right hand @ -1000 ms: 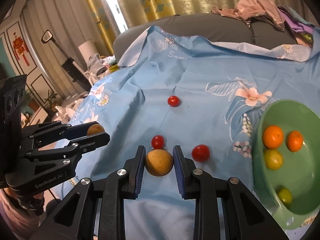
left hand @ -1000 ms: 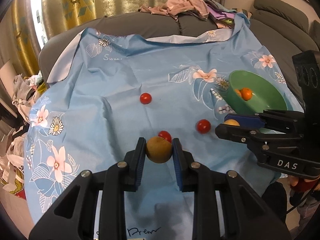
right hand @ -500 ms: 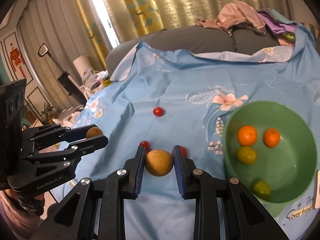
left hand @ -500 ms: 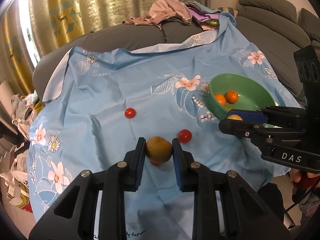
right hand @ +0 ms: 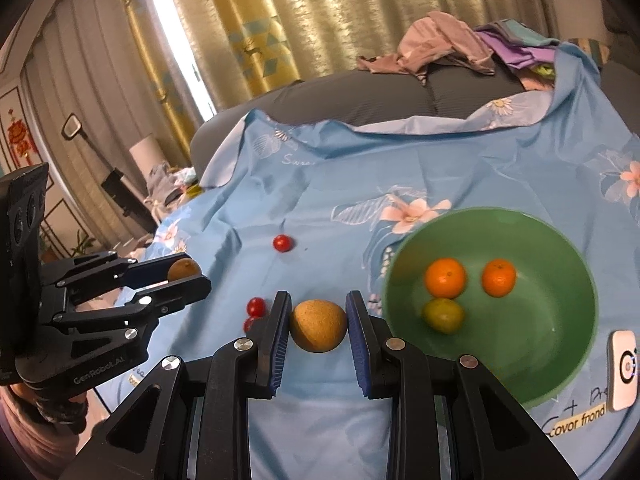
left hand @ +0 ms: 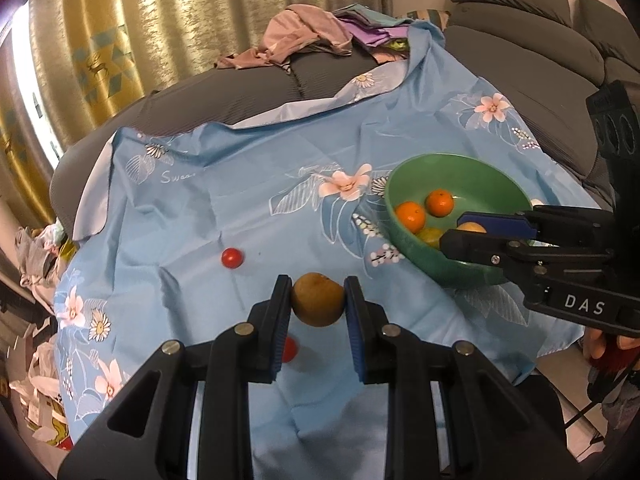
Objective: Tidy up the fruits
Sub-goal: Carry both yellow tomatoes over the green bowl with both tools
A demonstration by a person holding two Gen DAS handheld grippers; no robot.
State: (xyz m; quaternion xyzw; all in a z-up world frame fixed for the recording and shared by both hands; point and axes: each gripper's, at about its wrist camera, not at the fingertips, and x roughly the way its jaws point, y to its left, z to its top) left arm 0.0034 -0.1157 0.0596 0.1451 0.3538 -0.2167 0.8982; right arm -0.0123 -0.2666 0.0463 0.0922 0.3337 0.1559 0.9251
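My left gripper (left hand: 318, 300) is shut on a brown round fruit (left hand: 318, 300), held above the blue floral cloth (left hand: 248, 208). My right gripper (right hand: 318, 326) is shut on a second brown round fruit (right hand: 318, 326), just left of the green bowl (right hand: 552, 236). The bowl also shows in the left wrist view (left hand: 472, 168), with the right gripper (left hand: 470, 234) over its near rim. Two oranges (right hand: 445, 278) (right hand: 499, 277) and a greenish citrus (right hand: 443, 315) lie in the bowl. Small red tomatoes lie on the cloth (right hand: 282, 243) (right hand: 256, 306) (left hand: 232, 258).
A pile of clothes (left hand: 316, 36) lies at the back on the grey sofa (left hand: 520, 32). Gold curtains (right hand: 260, 20) hang behind. A small white device (right hand: 622, 368) sits by the bowl's right rim. Clutter lies on the floor at the left (left hand: 36, 240).
Both grippers have risen and shifted right toward the green bowl, each still holding its brown fruit. The bowl now sits closer and larger in both views.
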